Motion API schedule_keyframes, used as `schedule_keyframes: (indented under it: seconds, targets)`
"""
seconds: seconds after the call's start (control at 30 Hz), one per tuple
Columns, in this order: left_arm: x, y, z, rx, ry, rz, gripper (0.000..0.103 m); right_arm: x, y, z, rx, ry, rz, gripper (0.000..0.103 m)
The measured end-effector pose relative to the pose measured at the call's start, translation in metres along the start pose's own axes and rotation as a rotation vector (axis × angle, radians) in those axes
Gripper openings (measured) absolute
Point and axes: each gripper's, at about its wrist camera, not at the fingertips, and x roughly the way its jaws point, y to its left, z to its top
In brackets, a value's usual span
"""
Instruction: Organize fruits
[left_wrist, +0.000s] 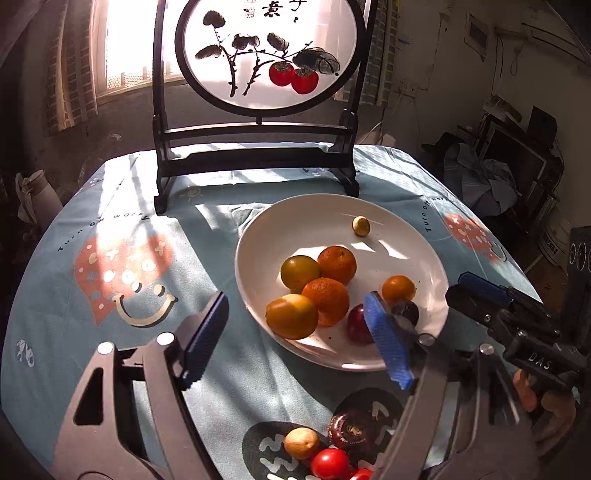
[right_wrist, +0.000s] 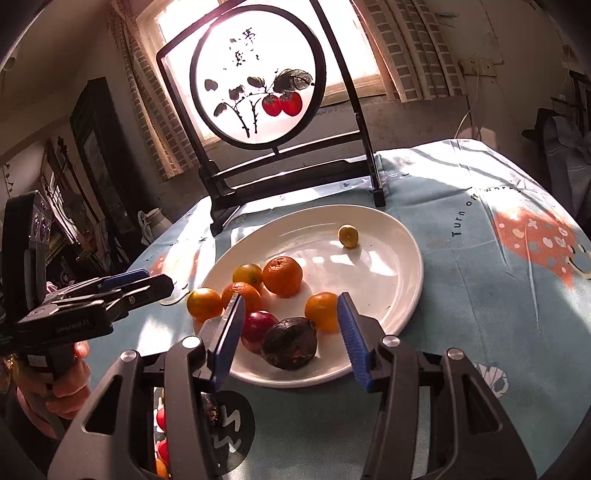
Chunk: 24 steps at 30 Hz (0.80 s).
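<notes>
2 tools (left_wrist: 295, 339) (right_wrist: 291, 339) both apart over a sunlit blue tablecloth (left_wrist: 110, 221), white plate (left_wrist: 406, 229) before a framed screen (left_wrist: 266, 55).

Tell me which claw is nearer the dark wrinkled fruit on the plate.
Right. The right claw is open with the dark wrinkled fruit just ahead between its fingers; the left claw hangs open off the plate's left side.

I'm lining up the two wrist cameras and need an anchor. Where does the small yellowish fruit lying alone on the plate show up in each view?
Left wrist view: the small yellowish fruit sits at the plate's far right, above the citrus cluster.
Right wrist view: the same fruit lies at the plate's far side, right of centre, apart from the rest.
Shared landmark: the round persimmon painting on its dark stand, behind the plate.
</notes>
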Motion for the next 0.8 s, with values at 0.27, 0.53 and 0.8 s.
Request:
schedule_keyframes:
  seconds: [0.27, 0.53, 0.8]
  targets:
    - [-0.061, 0.006, -0.078, 0.038, -0.077, 0.029, 0.101, -0.016, 0.024, -0.017, -0.025, 0.097, 0.108, 0.064]
    - [-0.067, 0.034, -0.1, -0.067, -0.006, 0.025, 0.101, -0.033, 0.063, -0.066, -0.287, 0.248, 0.087, 0.064]
    - [-0.069, 0.043, -0.101, -0.106, -0.01, 0.069, 0.101, -0.05, 0.073, -0.11, -0.486, 0.346, 0.093, 0.064]
